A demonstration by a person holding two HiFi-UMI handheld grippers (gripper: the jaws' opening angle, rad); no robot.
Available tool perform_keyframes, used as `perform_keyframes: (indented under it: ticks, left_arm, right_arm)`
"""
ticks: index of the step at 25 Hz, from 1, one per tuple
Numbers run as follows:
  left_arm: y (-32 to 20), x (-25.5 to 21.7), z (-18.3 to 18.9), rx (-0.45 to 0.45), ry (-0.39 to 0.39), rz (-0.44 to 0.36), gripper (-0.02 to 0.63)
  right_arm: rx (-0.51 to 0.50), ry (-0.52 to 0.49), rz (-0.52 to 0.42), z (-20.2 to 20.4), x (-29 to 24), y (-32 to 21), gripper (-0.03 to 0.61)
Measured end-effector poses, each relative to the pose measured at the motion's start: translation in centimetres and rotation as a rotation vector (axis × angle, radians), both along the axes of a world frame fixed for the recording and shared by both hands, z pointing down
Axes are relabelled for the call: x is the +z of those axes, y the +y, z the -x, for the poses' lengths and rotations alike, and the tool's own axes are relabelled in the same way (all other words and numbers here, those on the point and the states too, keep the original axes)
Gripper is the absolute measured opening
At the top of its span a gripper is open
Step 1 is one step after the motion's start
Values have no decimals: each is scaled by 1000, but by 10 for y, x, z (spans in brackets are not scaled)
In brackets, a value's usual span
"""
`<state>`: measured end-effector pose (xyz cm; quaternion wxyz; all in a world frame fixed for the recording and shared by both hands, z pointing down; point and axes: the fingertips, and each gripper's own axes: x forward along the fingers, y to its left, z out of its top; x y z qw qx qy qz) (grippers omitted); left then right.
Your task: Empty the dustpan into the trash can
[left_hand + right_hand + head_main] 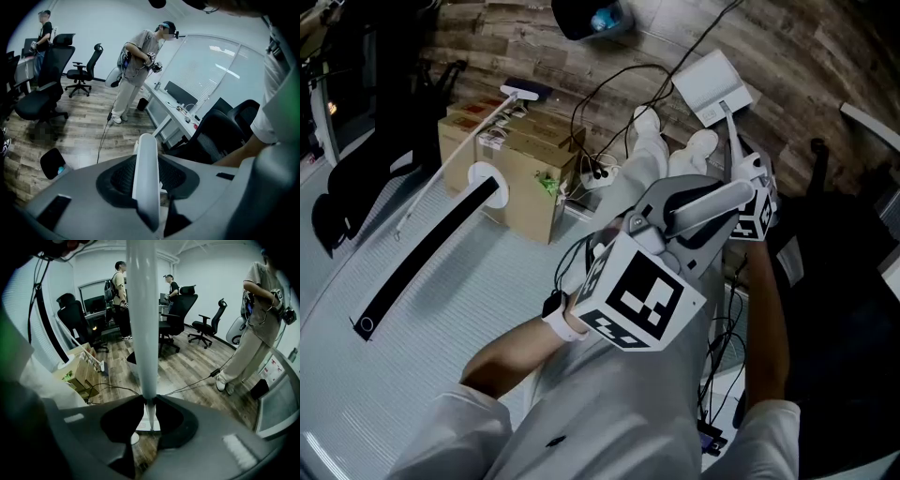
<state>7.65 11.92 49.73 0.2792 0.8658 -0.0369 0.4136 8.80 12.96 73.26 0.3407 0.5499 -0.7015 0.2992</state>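
- The right gripper (149,404) clamps the white dustpan handle (143,310).
- The left gripper (146,187) clamps that handle's top end.
- The black trash can (586,19) sits at ten o'clock from the dustpan (710,82).

Two hand-held grippers (148,190) (149,403), one dustpan (711,82), one trash can (581,19), one broom (455,161).

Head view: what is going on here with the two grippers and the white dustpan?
A person holds a gripper in each hand. The right gripper is clamped on the long white handle of the dustpan. The left gripper also grips a white bar. The black trash can stands apart; the dustpan is not over it yet.
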Motion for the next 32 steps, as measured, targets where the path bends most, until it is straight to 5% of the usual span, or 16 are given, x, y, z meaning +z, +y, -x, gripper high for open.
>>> perform_keyframes:
  ticks: [23,32]
  left_arm:
    - [22,50,-16,13,-59,56,129]
    - [50,57,-30,37,-77,58,129]
  right_arm:
    - [25,18,124,-18,41,23,121]
    - [161,-46,74,-31,0,49,186]
